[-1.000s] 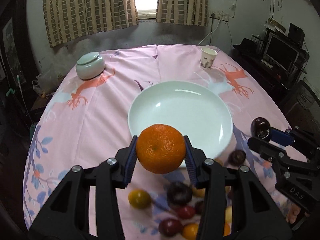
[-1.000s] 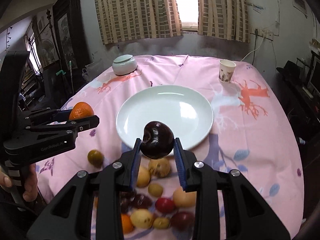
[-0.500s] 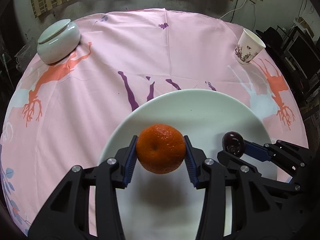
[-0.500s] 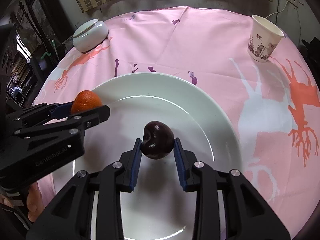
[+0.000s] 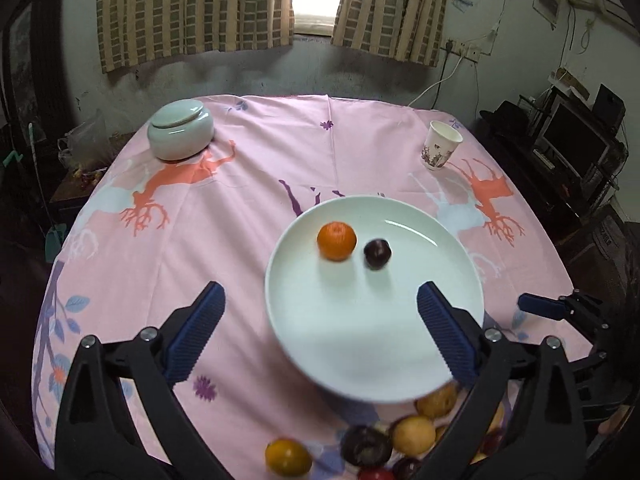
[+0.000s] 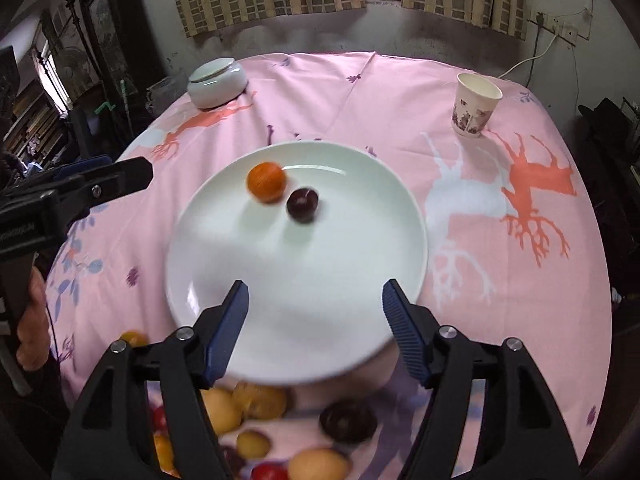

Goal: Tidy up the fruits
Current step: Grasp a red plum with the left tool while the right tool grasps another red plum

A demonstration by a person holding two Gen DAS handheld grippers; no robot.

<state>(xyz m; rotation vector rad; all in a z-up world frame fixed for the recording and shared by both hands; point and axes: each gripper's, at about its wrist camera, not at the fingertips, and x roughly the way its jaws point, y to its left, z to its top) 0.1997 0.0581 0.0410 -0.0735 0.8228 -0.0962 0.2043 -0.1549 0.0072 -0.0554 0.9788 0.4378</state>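
Observation:
A white plate [image 5: 400, 360] [image 6: 320, 340] sits mid-table. On it lie an orange mandarin [image 5: 336, 241] [image 6: 266, 187] and a dark plum [image 5: 377, 254] [image 6: 302, 205], side by side toward the far left of the plate. My left gripper [image 5: 320, 326] is open and empty, held over the plate's near left edge. My right gripper [image 6: 316, 320] is open and empty above the plate's near rim; it also shows in the left wrist view [image 5: 560, 312]. Several loose fruits [image 5: 412, 434] [image 6: 256, 404], yellow, red and dark, lie on the cloth in front of the plate.
A pale lidded bowl [image 5: 181, 129] [image 6: 217, 82] stands at the back left. A patterned paper cup [image 5: 440, 150] [image 6: 475, 104] stands at the back right. The round table has a pink printed cloth [image 5: 240, 200]. Dark furniture and electronics [image 5: 576, 140] are to the right.
Both grippers opened and let go: the mandarin and the plum now lie on the plate. Both grippers pulled back and up toward the near side.

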